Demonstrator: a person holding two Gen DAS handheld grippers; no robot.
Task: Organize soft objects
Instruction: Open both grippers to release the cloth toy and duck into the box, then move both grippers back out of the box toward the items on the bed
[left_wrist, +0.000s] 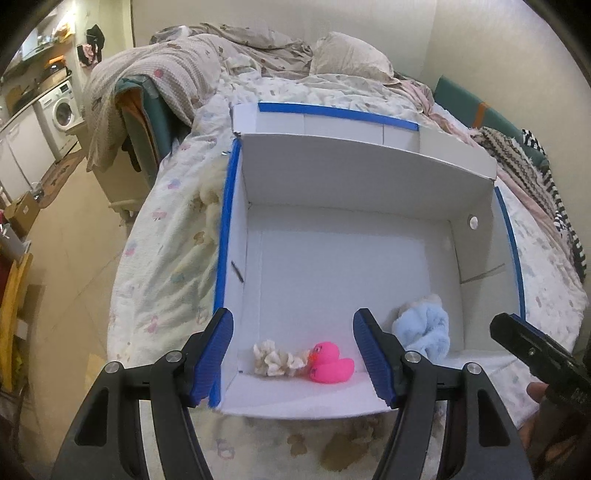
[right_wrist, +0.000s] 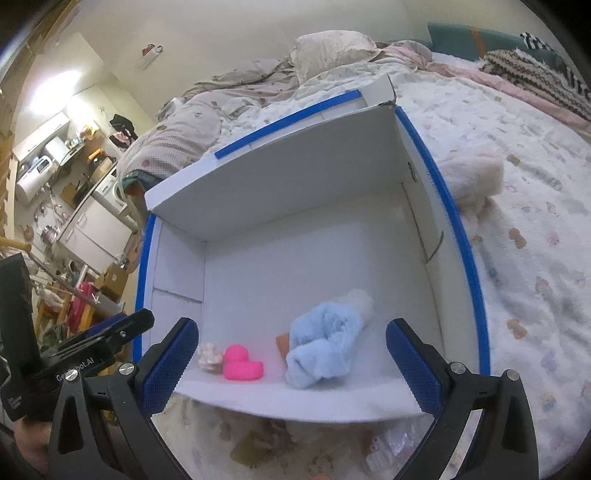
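Both looking forward along blue-padded fingers (left_wrist: 218, 354), close above the near rim of a white box (left_wrist: 332, 402) on a bed (left_wrist: 162, 236). Left wrist over its left corner, right wrist nearer its right half. Shared: box interior, pink duck (right_wrist: 242, 363).

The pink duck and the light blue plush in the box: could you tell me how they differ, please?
The pink duck is smooth, glossy and compact; the light blue plush is fluffy, crumpled and larger. The duck sits upright beside a cream rope toy; the plush lies slumped apart. Both rest inside the white box near its front wall.
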